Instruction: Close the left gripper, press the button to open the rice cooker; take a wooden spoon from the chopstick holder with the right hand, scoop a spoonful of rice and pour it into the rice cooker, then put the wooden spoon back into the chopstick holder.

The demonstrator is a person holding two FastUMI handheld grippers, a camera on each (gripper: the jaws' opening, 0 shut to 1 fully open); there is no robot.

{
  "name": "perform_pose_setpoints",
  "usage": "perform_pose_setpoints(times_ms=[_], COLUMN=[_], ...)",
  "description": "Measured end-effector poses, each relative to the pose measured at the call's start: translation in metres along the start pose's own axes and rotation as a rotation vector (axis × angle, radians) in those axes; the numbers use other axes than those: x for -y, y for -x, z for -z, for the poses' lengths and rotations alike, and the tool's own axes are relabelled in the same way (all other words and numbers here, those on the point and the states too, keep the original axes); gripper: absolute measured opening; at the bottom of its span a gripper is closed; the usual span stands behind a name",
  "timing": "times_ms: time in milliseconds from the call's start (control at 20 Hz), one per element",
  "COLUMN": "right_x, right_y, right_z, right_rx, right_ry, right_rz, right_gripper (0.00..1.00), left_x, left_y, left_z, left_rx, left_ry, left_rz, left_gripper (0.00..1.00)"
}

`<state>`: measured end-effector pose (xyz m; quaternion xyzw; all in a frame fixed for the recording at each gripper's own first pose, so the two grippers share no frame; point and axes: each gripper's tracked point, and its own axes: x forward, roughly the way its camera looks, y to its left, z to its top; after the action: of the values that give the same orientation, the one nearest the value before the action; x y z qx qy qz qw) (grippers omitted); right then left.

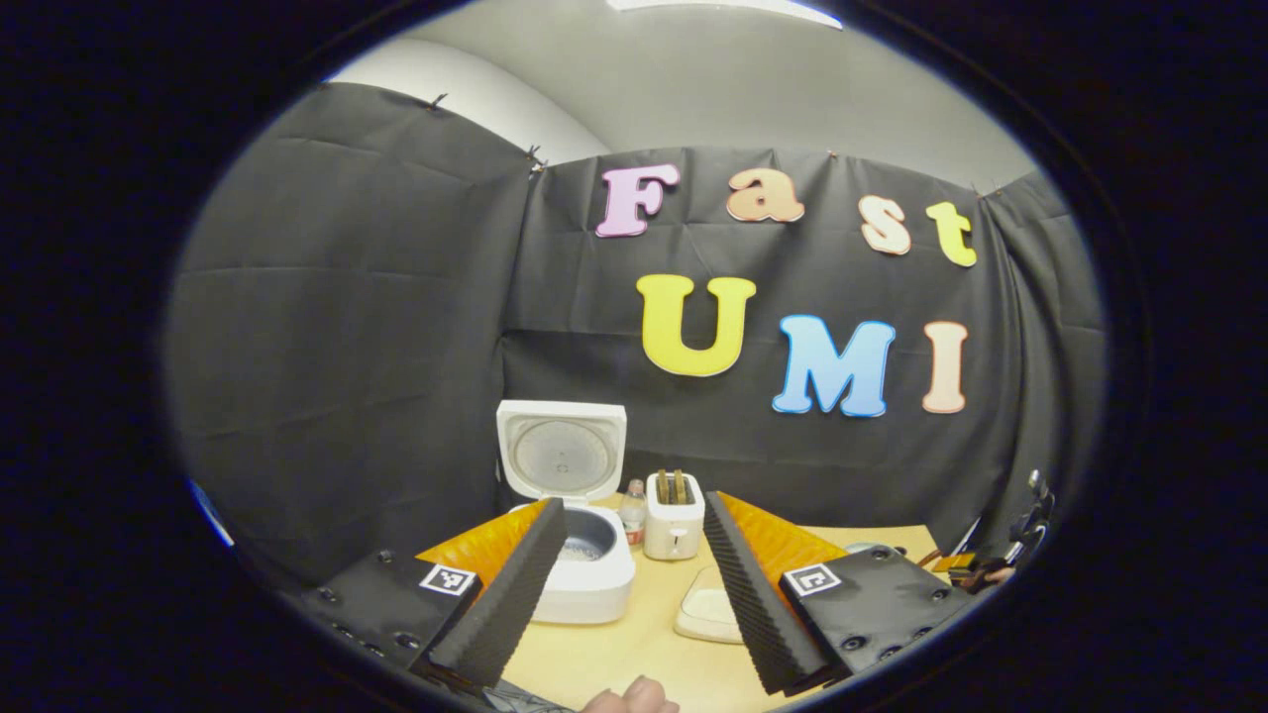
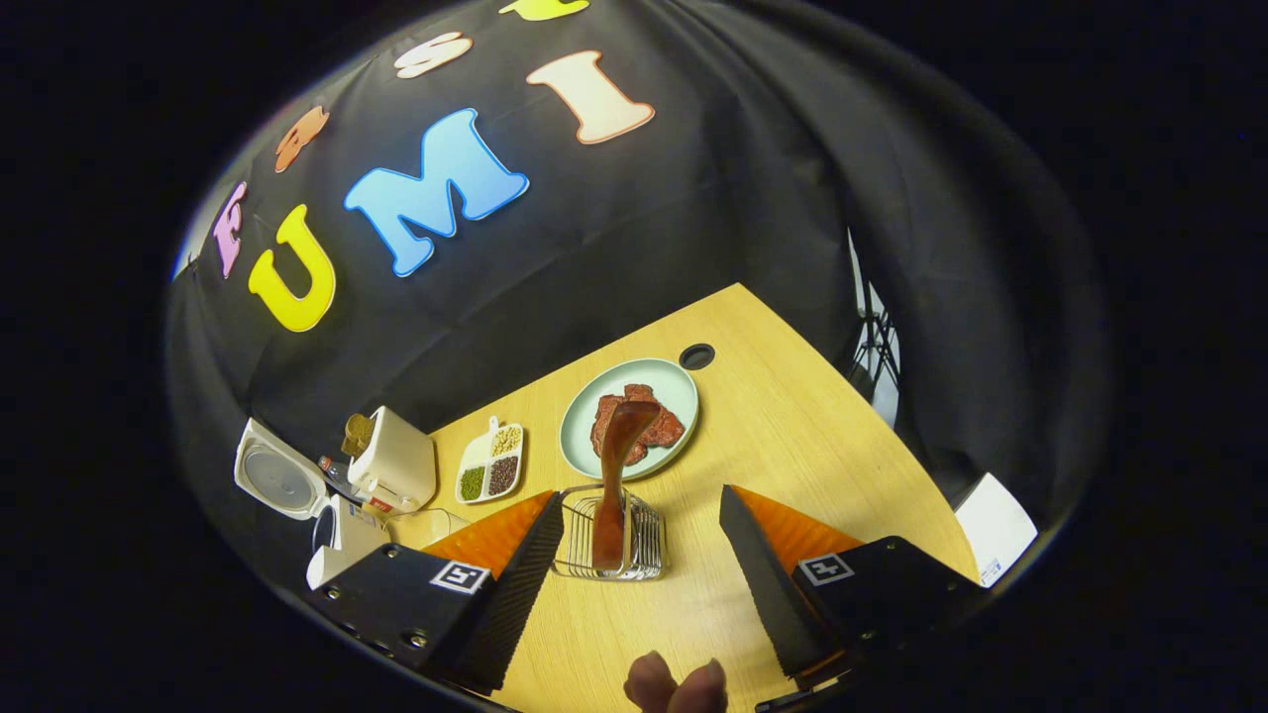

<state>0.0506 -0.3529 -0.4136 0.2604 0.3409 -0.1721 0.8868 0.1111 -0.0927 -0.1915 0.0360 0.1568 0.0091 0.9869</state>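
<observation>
Recording booth, staged as a kitchen counter, not a real kitchen. Black cloth (image 1: 347,327) is pinned up as walls on all sides, with plain grey wall and a ceiling light above it in the left gripper view. One light wooden table (image 2: 773,436) with a cable grommet hole (image 2: 697,356), office-desk style. Kitchen props on top: white rice cooker (image 1: 584,555) with lid up, toaster (image 1: 674,515), small bottle (image 1: 632,513), divided dish of grains (image 2: 490,463), plate of meat (image 2: 634,416), wire chopstick holder (image 2: 612,540) with a wooden spoon (image 2: 614,475) standing in it. Tripod legs (image 2: 872,347) visible past the cloth edge.
</observation>
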Motion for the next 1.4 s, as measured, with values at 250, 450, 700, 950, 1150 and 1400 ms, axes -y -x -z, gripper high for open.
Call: perform_pose_setpoints(times_ms=[250, 450, 700, 950, 1150, 1400], right_x=[-0.023, -0.078, -0.136, -0.181, -0.211, -0.24], right_y=[0.073, 0.128, 0.176, 0.206, 0.212, 0.213], right_z=[0.023, 0.058, 0.111, 0.146, 0.168, 0.179], right_rx=[0.07, 0.171, 0.192, 0.166, 0.132, 0.12], right_ry=[-0.053, -0.101, -0.005, 0.069, 0.113, 0.219], right_rz=[0.087, 0.101, 0.137, 0.144, 0.113, 0.08], right_gripper=[0.97, 0.97, 0.97, 0.97, 0.97, 0.97], left_x=[-0.053, -0.092, -0.119, -0.138, -0.152, -0.156], left_y=[-0.097, -0.189, -0.306, -0.392, -0.448, -0.498], left_z=[-0.018, -0.037, -0.046, -0.042, -0.05, 0.007], left_rx=[0.027, 0.053, 0.076, 0.064, 0.076, -0.14], left_ry=[0.048, 0.107, 0.173, 0.181, 0.102, 0.005], left_rz=[0.083, 0.121, 0.102, 0.053, -0.007, -0.066], left_gripper=[0.94, 0.96, 0.93, 0.97, 0.97, 0.93])
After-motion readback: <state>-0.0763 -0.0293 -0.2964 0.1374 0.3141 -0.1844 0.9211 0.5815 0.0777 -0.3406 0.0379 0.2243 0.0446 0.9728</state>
